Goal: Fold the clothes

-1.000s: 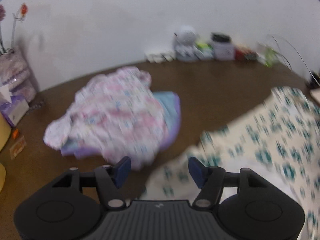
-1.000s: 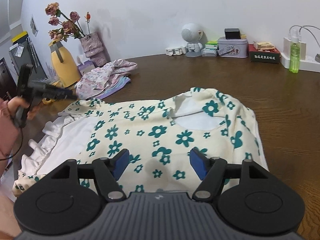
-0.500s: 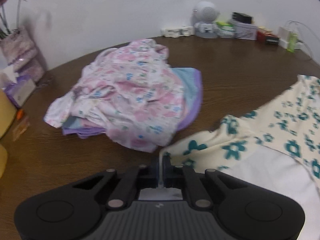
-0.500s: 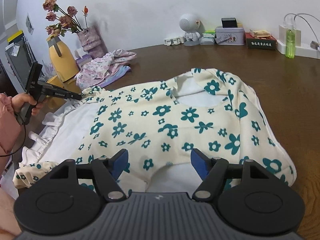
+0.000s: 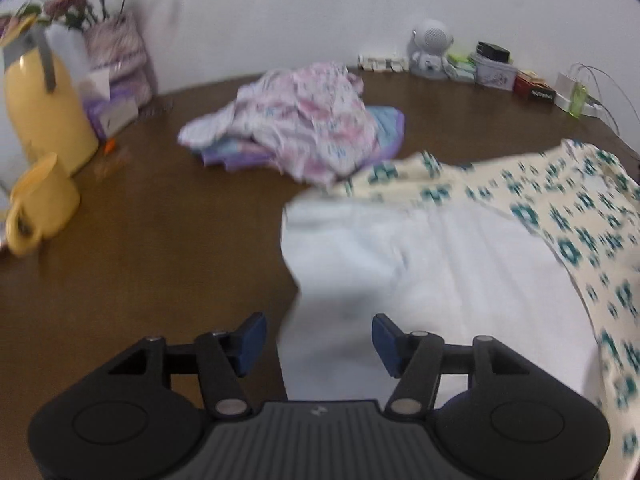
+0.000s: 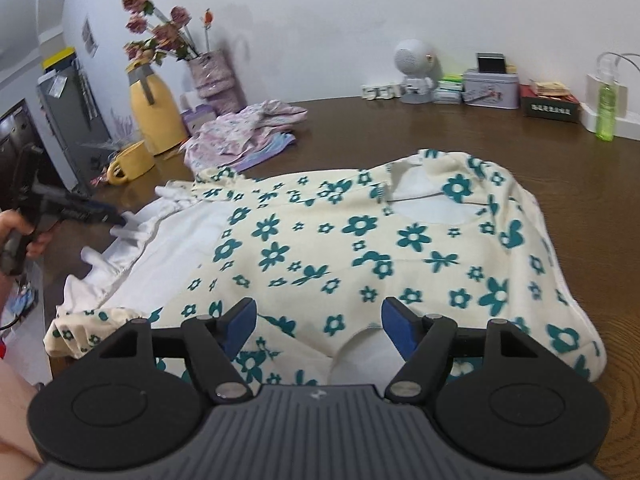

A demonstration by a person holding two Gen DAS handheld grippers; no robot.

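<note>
Cream cotton garment with teal flowers (image 6: 400, 240) lies flat on brown wooden table (image 6: 460, 132). Right gripper (image 6: 318, 326) gapes above its hem. Left gripper (image 5: 318, 338), jaws opening, over white lining; only right view shows left hand (image 6: 24, 236).

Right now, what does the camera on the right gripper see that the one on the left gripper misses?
Only the right wrist view shows the left gripper with the hand holding it, jaws opening at the garment's white ruffled edge, and the neck opening.

Only the left wrist view shows the white lining close up between its own fingers.

Both show the floral garment, the pink clothes pile, yellow jug, yellow mug and brown table.
</note>
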